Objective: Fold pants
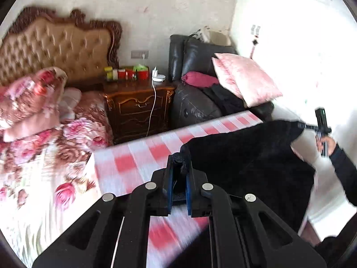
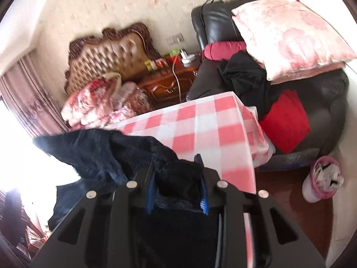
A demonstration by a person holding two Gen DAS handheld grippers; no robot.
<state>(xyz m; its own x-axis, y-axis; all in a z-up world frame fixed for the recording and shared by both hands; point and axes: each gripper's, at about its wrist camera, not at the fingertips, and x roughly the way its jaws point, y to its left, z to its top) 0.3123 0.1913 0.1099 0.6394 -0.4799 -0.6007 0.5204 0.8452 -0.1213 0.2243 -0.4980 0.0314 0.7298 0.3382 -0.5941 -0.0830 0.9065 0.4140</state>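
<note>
Black fleecy pants (image 1: 250, 156) hang stretched above the checked surface (image 1: 138, 156) near its right edge, soft and limp. Left hand-held gripper (image 1: 179, 167) pinches one corner narrowly; right hand-held gripper (image 2: 177, 178) seems clamped on bunched fabric, though blur obscures it. Edges suit gripping best.

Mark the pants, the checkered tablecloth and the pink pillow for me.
pants (image 1: 250, 156): left wrist view, middle of the black fabric.
checkered tablecloth (image 2: 200, 122): right wrist view, bare top surface.
pink pillow (image 2: 292, 35): right wrist view, centre of its face.
</note>
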